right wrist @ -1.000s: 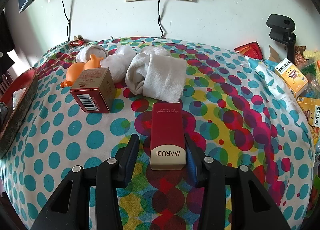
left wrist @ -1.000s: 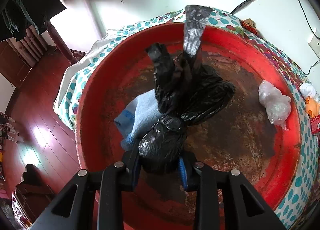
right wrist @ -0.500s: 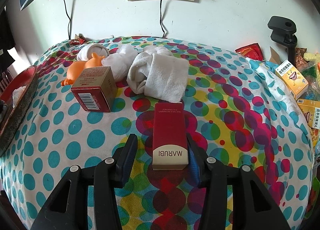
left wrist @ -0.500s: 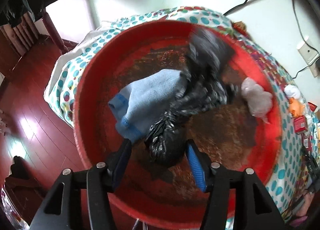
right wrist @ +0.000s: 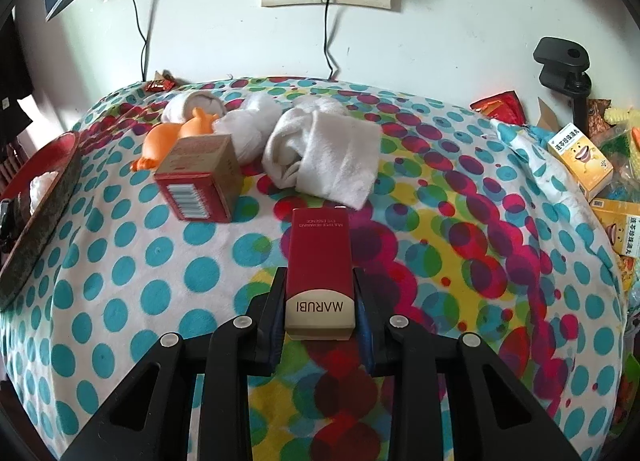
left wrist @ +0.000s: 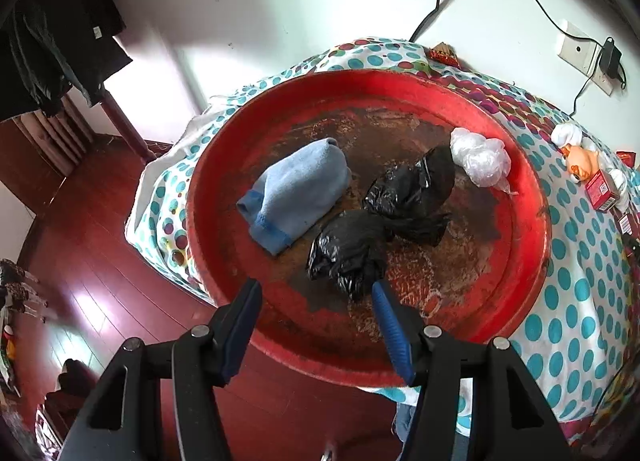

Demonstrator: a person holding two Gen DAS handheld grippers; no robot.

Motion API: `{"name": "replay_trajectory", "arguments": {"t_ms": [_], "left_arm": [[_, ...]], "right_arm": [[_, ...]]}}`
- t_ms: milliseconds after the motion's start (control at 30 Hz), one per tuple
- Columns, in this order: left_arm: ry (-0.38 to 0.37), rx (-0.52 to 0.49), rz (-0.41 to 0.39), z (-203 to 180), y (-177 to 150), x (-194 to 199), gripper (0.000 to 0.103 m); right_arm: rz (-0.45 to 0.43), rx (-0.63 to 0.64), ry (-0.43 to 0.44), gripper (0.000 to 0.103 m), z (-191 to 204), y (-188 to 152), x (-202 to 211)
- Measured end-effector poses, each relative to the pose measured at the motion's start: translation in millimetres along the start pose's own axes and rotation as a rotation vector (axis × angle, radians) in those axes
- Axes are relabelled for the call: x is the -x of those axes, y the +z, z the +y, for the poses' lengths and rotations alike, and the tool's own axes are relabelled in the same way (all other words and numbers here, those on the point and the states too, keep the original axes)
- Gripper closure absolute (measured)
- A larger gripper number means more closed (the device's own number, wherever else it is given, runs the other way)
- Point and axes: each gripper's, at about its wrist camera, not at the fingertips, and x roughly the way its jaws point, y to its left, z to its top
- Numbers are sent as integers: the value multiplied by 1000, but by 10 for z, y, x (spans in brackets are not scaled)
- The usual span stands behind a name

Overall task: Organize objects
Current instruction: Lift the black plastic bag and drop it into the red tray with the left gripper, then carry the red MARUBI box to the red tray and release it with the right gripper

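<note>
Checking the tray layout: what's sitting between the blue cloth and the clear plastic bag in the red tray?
In the left wrist view, the crumpled black plastic bag lies between the blue cloth and the clear plastic bag, on the red tray.

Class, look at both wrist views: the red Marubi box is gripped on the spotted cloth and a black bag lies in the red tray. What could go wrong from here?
1. The right gripper pinches the red Marubi box only at its near end; lifted, the long far end may droop or slip free.
2. The white towel touches the box's far end and may drag along.
3. The black bag lies just ahead of the open left gripper; the right finger might snag it.
</note>
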Motion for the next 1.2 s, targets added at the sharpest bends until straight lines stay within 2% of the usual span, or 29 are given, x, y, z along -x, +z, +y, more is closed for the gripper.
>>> {"name": "replay_trajectory", "arguments": {"t_ms": [100, 300, 600, 800, 1000, 1200], "left_arm": [[-18, 17, -8, 34, -38, 13, 44], [-22, 34, -23, 140, -89, 3, 44], [-26, 84, -5, 360, -125, -20, 44], [-7, 120, 10, 519, -145, -23, 44], [5, 152, 33, 651, -159, -57, 44], [-8, 179, 38, 733, -167, -61, 44]], "right_arm": [[6, 1, 21, 75, 95, -79, 68], [7, 31, 115, 75, 466, -152, 242], [-21, 175, 278, 75, 1555, 30, 404], [-24, 287, 354, 75, 2235, 105, 448], [0, 368, 387, 75, 2761, 129, 407], [35, 416, 379, 75, 3110, 168, 260]]}}
